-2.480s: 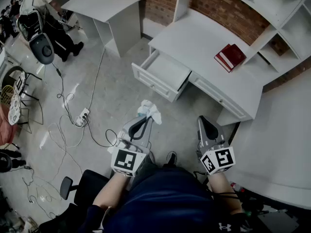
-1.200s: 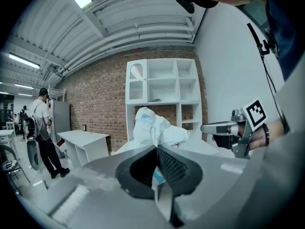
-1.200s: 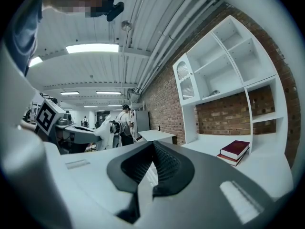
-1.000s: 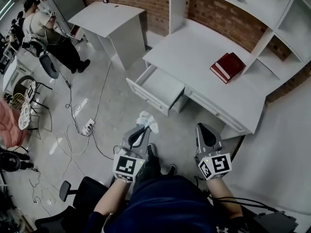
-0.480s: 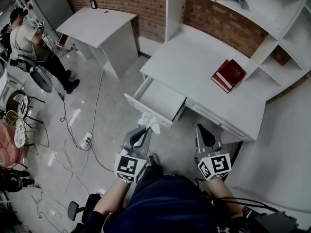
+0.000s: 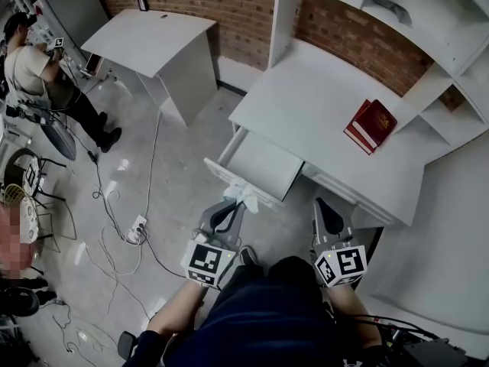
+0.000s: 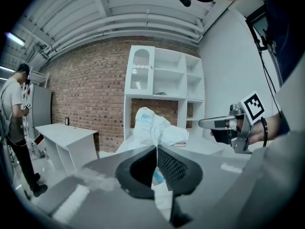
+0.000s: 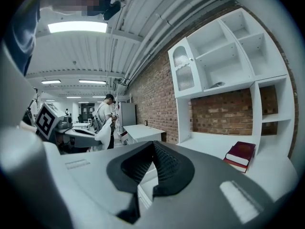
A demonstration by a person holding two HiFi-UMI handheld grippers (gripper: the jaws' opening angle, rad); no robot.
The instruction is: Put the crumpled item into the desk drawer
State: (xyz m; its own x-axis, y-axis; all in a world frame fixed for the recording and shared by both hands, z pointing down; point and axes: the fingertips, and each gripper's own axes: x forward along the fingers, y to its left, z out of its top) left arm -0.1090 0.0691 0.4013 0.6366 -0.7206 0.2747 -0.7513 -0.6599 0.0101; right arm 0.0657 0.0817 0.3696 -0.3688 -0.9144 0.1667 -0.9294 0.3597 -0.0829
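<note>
A crumpled white item (image 6: 243, 193) with a bit of blue print is pinched in my left gripper (image 6: 233, 202), which is shut on it just short of the front panel of the open desk drawer (image 6: 263, 164). In the left gripper view the crumpled item (image 7: 155, 129) sticks up past the closed jaws of the left gripper (image 7: 156, 147). The drawer juts out from the white desk (image 6: 321, 113) and looks empty. My right gripper (image 6: 324, 205) hangs to the right, in front of the desk edge, shut with nothing in it; in its own view the right gripper (image 8: 152, 144) points at the desk.
A red book (image 6: 370, 125) lies on the desk under white shelves (image 6: 428, 21). A smaller white table (image 6: 149, 40) stands to the left. Cables and a power strip (image 6: 136, 228) lie on the floor. A person (image 6: 34, 60) stands at the far left.
I have stepped closer to the desk. My left gripper, with the crumpled item, has come from the floor side up to the drawer's front edge. The right gripper moved along with it.
</note>
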